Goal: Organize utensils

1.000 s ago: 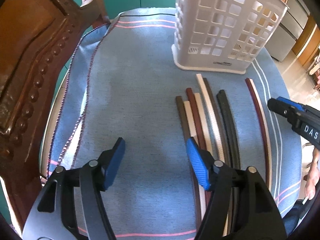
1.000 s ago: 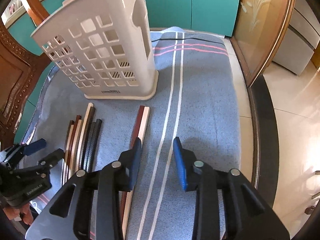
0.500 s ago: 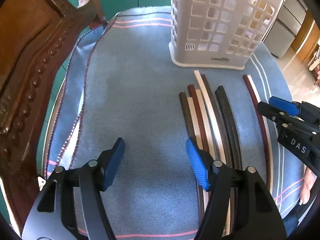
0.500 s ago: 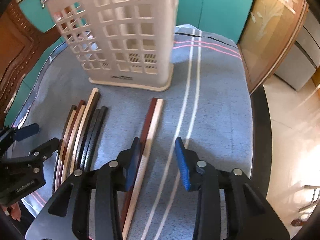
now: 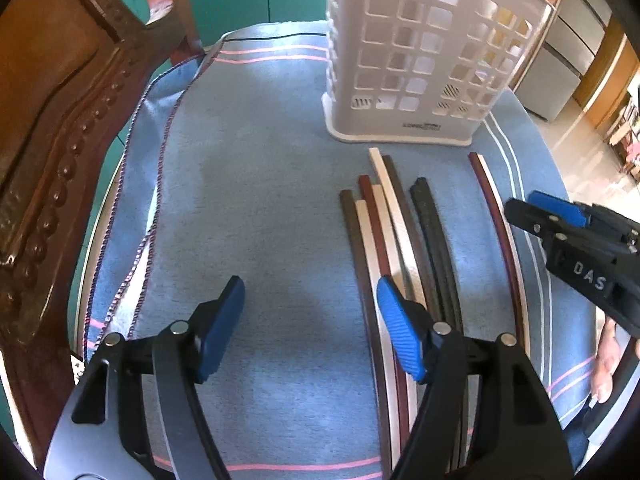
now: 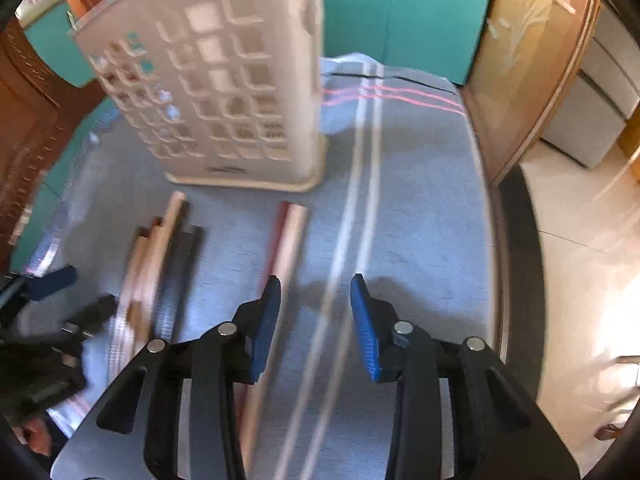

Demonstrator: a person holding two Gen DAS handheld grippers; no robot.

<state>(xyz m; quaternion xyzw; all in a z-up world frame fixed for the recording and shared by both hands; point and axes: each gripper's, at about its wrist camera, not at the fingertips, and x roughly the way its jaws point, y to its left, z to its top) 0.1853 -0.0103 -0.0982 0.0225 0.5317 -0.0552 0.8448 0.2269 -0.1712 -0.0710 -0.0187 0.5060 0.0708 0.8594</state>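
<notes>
Left wrist view: white lattice basket [image 5: 424, 60] standing far on blue cloth [image 5: 248, 208], contents unclear; chopsticks [image 5: 396, 224] lying near it. Left gripper [image 5: 308, 312] hovering, jaws just widening, nothing between; right gripper [image 6: 316, 320] hovering parted, empty.

Open blue cloth [image 5: 260, 208] across the table's left half, bounded at the left edge by a carved wooden chair back [image 5: 52, 152]. Blocked at the far edge by a tall white basket [image 5: 420, 64]. Right of centre, taken up by a bundle of sticks [image 5: 400, 240], with one separate pair [image 6: 280, 248] nearer the right edge. Clear striped strip along the right edge.
</notes>
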